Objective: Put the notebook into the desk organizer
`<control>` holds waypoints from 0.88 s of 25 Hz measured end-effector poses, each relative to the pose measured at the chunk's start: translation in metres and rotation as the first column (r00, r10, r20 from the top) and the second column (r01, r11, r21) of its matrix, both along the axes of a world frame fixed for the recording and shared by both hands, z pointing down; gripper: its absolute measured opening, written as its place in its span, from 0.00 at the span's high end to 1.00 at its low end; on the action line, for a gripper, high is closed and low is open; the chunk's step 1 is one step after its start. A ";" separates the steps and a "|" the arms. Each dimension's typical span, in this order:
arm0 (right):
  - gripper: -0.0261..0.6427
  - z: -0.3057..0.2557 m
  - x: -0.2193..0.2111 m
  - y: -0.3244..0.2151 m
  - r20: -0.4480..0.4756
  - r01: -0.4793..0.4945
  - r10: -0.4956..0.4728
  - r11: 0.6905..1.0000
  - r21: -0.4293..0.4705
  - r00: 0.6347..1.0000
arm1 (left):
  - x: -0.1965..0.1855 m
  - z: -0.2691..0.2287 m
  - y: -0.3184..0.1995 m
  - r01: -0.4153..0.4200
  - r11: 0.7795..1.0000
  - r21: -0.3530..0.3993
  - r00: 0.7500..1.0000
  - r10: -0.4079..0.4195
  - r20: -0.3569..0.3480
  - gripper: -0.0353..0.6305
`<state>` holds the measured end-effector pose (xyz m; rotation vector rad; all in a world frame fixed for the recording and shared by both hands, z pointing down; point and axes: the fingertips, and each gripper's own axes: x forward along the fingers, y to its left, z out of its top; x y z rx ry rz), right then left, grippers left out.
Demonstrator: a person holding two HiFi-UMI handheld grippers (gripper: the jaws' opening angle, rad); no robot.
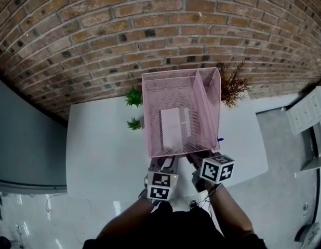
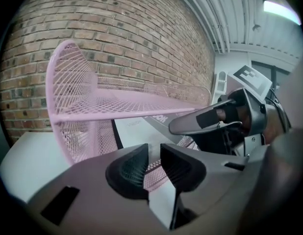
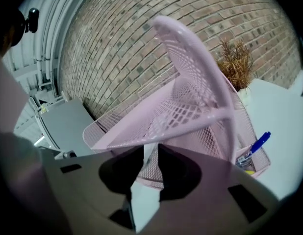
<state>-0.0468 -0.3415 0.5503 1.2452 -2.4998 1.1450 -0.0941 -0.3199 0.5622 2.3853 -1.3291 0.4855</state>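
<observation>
Closest to me are the marker cubes of my two grippers, low in the middle of the head view, side by side at the near edge of the pink mesh desk organizer (image 1: 149, 113). My left gripper (image 1: 163, 164) sits at the left of that pair. In its own view, my left gripper (image 2: 154, 156) has its jaws a little apart, and the organizer's (image 2: 68, 82) low mesh wall shows through the narrow gap without the pads pressing on it. My right gripper (image 1: 200, 157) sits just beside it. In the right gripper view, its jaws (image 3: 150, 153) also stand apart, with pink mesh (image 3: 190, 48) showing in the gap and nothing clamped.

The notebook (image 1: 175, 126) lies inside the organizer, in the wide left compartment, white cover facing up. From the left gripper view I see the notebook (image 2: 134, 131) under the rim bar.

The organizer rests on a white table (image 1: 98, 149) against a brick wall (image 1: 150, 35). Two small green plants (image 1: 133, 96) stand just left of it, and a dried brown plant (image 1: 233, 84) is at the upper right. A blue pen (image 3: 259, 143) pokes up at the organizer's right wall.
</observation>
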 end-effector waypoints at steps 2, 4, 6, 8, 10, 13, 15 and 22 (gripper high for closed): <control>0.78 0.001 -0.001 0.003 -0.035 0.037 -0.037 0.999 0.000 0.999 | 0.000 0.001 0.000 0.004 1.000 -0.005 1.000 -0.004 0.005 0.83; 0.74 0.003 -0.002 0.007 -0.052 0.062 -0.062 0.998 -0.002 0.997 | 0.000 0.001 -0.001 0.015 1.000 -0.009 1.000 -0.015 0.005 0.83; 0.72 0.004 0.000 0.011 -0.071 0.076 -0.076 0.997 -0.002 0.995 | 0.000 0.002 -0.002 0.026 1.000 -0.011 1.000 -0.026 0.004 0.83; 0.71 0.005 0.003 0.014 -0.088 0.085 -0.085 0.996 -0.002 0.992 | -0.001 0.002 -0.002 0.033 0.999 -0.011 0.999 -0.033 0.008 0.83; 0.71 0.005 0.008 0.017 -0.093 0.088 -0.087 0.996 -0.003 0.992 | -0.001 0.002 -0.003 0.040 0.999 -0.009 0.999 -0.040 0.013 0.83; 0.71 0.004 0.017 0.022 -0.094 0.089 -0.089 0.996 -0.001 0.992 | -0.001 0.003 -0.006 0.053 0.999 -0.010 0.998 -0.053 0.020 0.83; 0.71 0.001 0.023 0.026 -0.098 0.093 -0.092 0.996 0.007 0.991 | -0.002 0.004 -0.007 0.067 0.998 -0.019 0.998 -0.067 0.014 0.83; 0.71 -0.018 0.042 0.038 -0.115 0.155 -0.146 0.985 0.075 0.983 | -0.004 -0.006 -0.001 0.150 0.988 -0.025 0.988 -0.151 -0.045 0.83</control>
